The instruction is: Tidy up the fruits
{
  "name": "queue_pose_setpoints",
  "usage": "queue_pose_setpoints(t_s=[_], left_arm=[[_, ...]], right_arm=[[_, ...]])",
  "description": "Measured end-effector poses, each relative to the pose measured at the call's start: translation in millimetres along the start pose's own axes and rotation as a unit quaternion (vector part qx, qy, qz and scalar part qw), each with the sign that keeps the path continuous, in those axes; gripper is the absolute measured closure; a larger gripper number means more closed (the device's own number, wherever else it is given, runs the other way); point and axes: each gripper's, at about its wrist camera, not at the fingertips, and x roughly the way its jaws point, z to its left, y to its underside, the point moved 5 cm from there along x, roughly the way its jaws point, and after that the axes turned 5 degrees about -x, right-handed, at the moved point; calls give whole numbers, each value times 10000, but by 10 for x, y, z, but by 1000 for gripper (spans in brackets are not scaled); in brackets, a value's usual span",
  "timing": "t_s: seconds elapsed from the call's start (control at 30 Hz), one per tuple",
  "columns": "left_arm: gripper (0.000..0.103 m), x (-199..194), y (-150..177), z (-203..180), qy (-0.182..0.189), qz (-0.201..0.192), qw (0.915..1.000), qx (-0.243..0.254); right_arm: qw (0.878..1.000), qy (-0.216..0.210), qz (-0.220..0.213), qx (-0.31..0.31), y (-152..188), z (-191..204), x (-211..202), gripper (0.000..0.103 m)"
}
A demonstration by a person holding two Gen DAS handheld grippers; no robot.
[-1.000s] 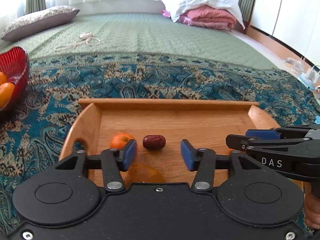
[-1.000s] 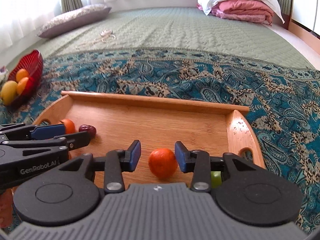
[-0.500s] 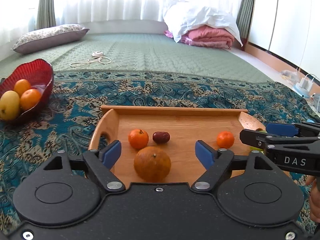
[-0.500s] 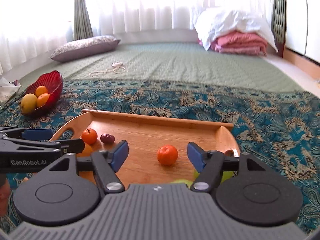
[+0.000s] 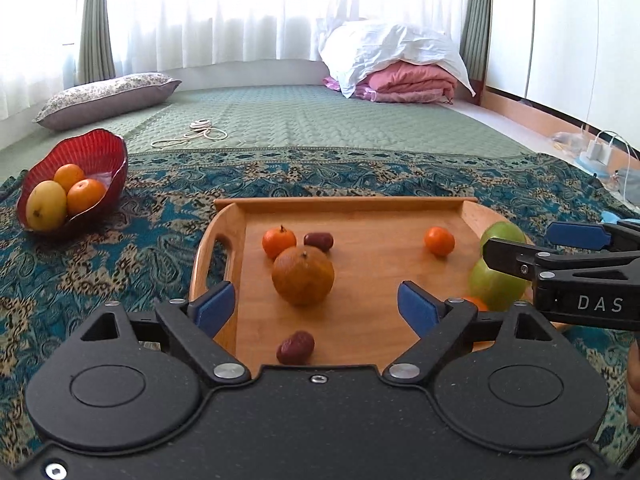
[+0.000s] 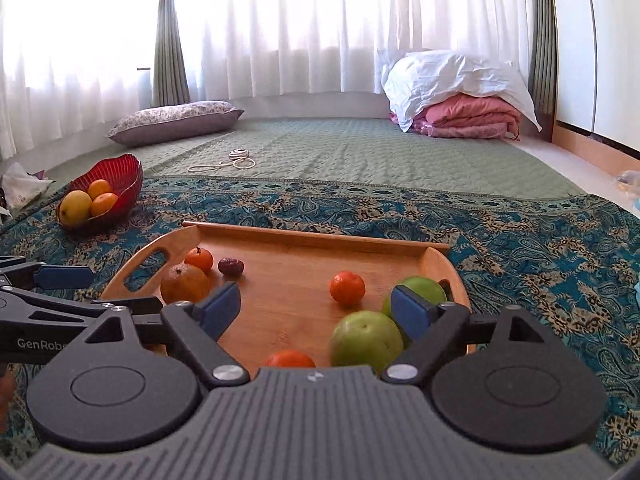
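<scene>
A wooden tray [image 5: 344, 201] [image 6: 316, 236] lies on the patterned cloth. On it rest a big orange [image 5: 303, 276] [image 6: 184, 283], a small tangerine [image 5: 279, 242], two dates [image 5: 319, 241] [image 5: 296, 352], another tangerine [image 5: 439, 241] [image 6: 347, 288], two green apples [image 6: 366, 342] [image 6: 424, 286] and a third tangerine [image 6: 290, 360]. My left gripper [image 5: 314, 306] hovers short of the big orange, jaws opening, nothing pressed between them. My right gripper [image 6: 316, 307] hovers over the tray's right half, jaws opening, and grips nothing.
A red bowl [image 5: 100, 148] [image 6: 120, 164] with two oranges and a yellow fruit stands far left on the cloth. Beyond lie a green quilt, a coiled cord [image 5: 200, 132], a pillow [image 5: 108, 98] and folded bedding [image 5: 400, 68]. Chargers and cables sit at the right edge.
Both grippers have drawn back from the tray and spread their jaws. The tangerine between the right pads and the big orange by the left pads now lie free.
</scene>
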Motion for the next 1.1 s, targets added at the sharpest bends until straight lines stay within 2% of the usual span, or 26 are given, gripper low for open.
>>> queue_pose_setpoints(t_s=[0.5, 0.73, 1.1], left_arm=[[14, -9, 616, 118, -242, 383, 9989, -139], [10, 19, 747, 194, -457, 408, 9979, -224], [0, 143, 854, 210, -670, 425, 9967, -151]], right_arm=[[9996, 215, -93, -138, 569, 148, -223, 4], [9994, 354, 6, 12, 771, 106, -193, 0], [9985, 481, 225, 89, 961, 94, -47, 0]])
